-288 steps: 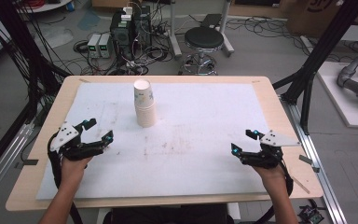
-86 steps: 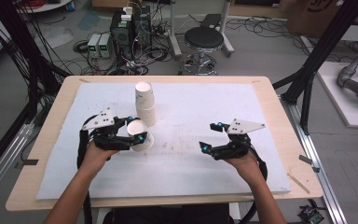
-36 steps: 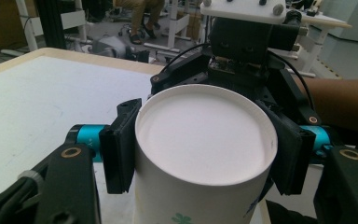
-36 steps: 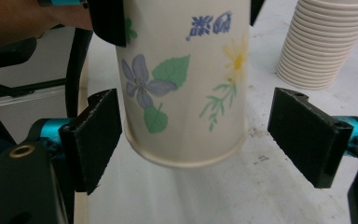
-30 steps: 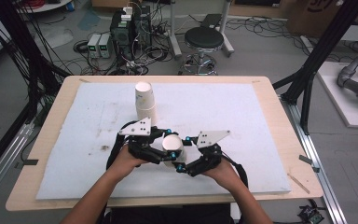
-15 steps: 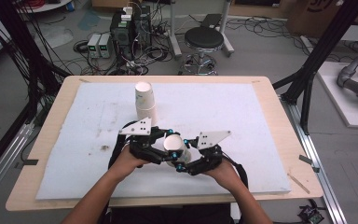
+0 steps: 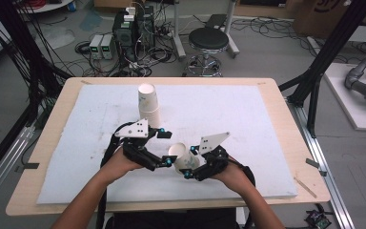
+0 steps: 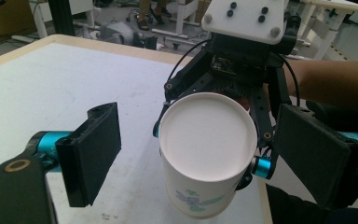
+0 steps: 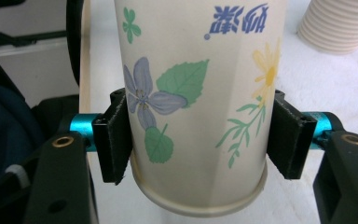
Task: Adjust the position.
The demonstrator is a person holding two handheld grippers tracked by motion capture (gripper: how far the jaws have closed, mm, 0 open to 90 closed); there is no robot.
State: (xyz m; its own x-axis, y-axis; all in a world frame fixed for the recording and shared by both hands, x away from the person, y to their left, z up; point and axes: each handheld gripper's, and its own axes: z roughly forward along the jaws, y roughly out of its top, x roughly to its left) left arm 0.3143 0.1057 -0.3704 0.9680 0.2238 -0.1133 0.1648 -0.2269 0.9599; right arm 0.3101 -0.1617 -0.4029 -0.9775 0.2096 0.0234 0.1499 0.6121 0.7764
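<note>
the paper cup (image 7: 183,160) sat between the two grippers near the front middle of the white mat (image 7: 248,119), held off the surface and tipped so its closed bottom faced the left gripper (image 7: 164,148). the right gripper (image 7: 189,164) was clamped on it: in the right gripper view both black pads (image 9: 116,140) pressed flat against the cup's printed wall, one by the purple flower, the other by the green sprig, with the cup's rim just below them. its jaws had just been closing, and the cup was caught between them.

the left gripper had let go. in the left gripper view its two black pads (image 8: 95,149) stood well apart on either side of the cup's round white bottom, with clear space between each pad and the cup wall; its jaws had just been opening, the cup between them but untouched.

a stack of paper cups (image 7: 148,104) stood upside down farther back on the mat, just beyond the left gripper, apart from the held cup. the wooden table (image 7: 293,129) showed as a border around the mat
</note>
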